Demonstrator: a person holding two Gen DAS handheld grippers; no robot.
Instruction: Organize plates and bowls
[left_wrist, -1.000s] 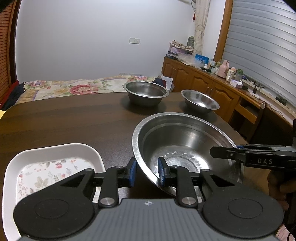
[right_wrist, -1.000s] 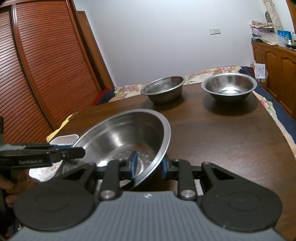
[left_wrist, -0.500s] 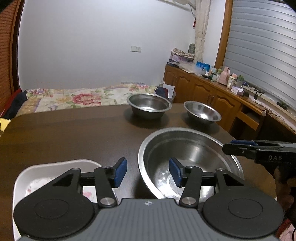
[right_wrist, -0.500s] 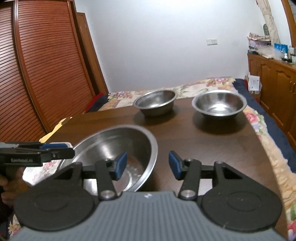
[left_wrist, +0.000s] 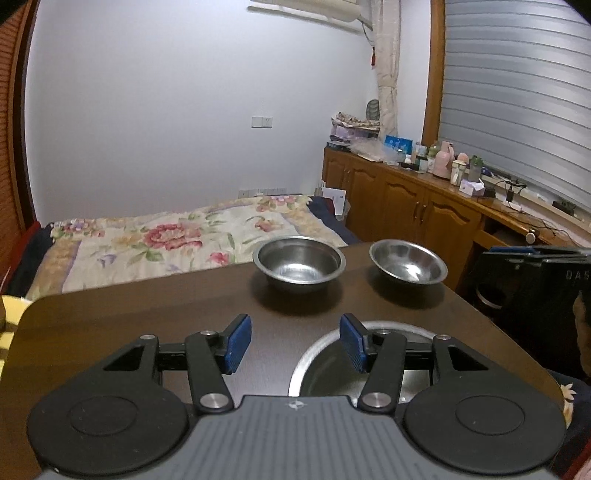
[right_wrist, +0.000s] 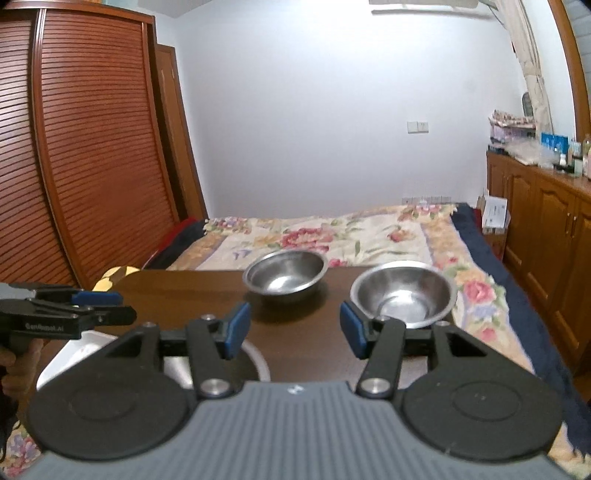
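Left jaws: your left gripper (left_wrist: 294, 342) stands parted with nothing between the pads; they have just been opening, off the big bowl's rim.
Right jaws: your right gripper (right_wrist: 294, 328) is likewise parted and empty, just opened.
Big bowl: the large steel bowl (left_wrist: 321, 360) sits on the dark surface (left_wrist: 147, 314) below and just behind both pairs of jaws, released.
Next targets: the deep bowl (left_wrist: 300, 263) and the shallow bowl (left_wrist: 408, 263) lie ahead at the far edge, side by side, apart.
Nearer hand: your right jaws look closer to the shallow bowl.
Contents: all three bowls look empty.
Plate: a white plate (right_wrist: 68, 354) lies left of the big bowl.
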